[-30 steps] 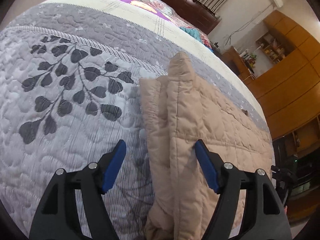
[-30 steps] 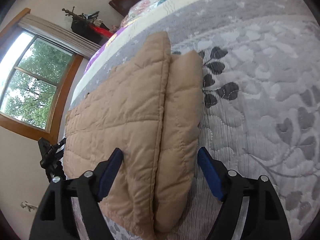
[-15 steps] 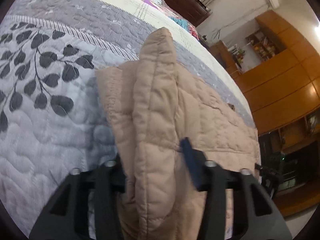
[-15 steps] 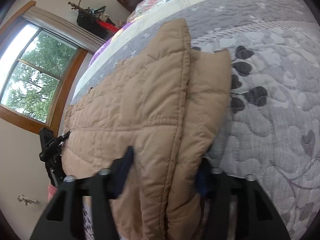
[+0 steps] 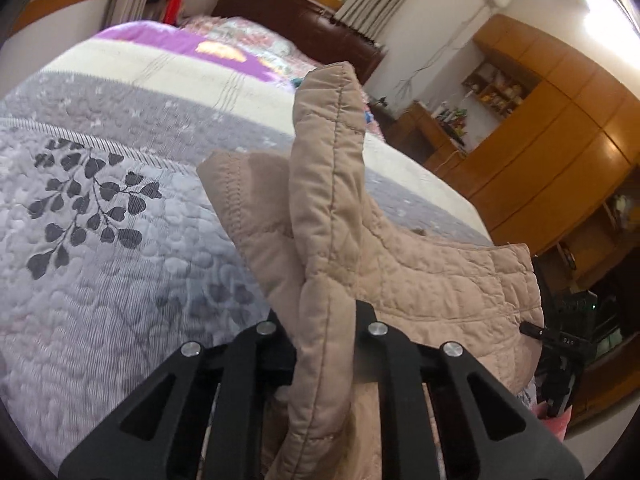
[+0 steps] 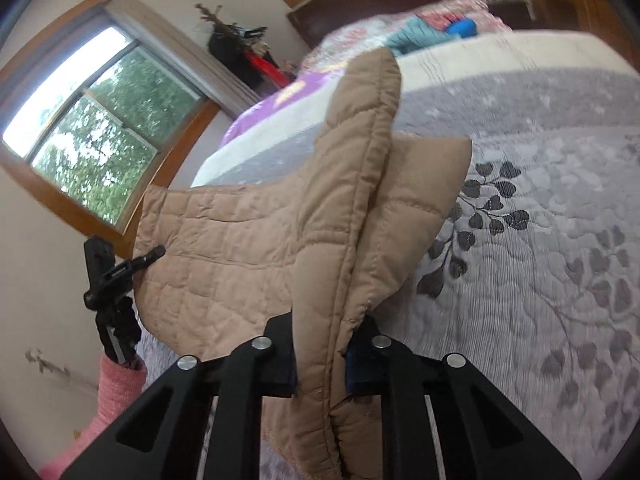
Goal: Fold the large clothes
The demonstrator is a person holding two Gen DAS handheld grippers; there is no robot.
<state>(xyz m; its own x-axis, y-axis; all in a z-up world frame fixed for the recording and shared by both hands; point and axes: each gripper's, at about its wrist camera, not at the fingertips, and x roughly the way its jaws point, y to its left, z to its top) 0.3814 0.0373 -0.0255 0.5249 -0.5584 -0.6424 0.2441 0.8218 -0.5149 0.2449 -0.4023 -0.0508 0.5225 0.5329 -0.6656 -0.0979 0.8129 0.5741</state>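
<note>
Bed (image 5: 120,248): fills most of both views; covered by a grey quilted spread with dark leaf sprigs, then a plain grey band, then a cream band toward the head.
Wardrobe (image 5: 560,128): orange-brown wood panels along the wall, right side of the left wrist view; open shelves with small items beside it.
Window (image 6: 100,136): wood-framed, green trees outside, upper left of the right wrist view; curtain at its right edge.
Headboard (image 5: 296,12): dark brown, at the far end of the bed.
Pillows (image 5: 240,40): pink floral and purple bedding heaped at the head of the bed.
Jacket (image 5: 420,272): tan, quilted, padded; doubled over, one end raised off the spread in the two claws, the rest sagging between them above the near part of the bed. A stitched edge stands upright ahead of each camera, with a second layer drooping behind it.
Left gripper (image 5: 324,344): black, pressed together on a thick folded edge of the jacket; fabric fills the gap between the jaws and hides the pads.
Right gripper (image 6: 320,356): black with a blue pad showing, pinching the other folded edge of the jacket, cloth bunched between the jaws.
Sleeve (image 6: 116,384): pink knit, at the far gripper's handle in the right wrist view.
</note>
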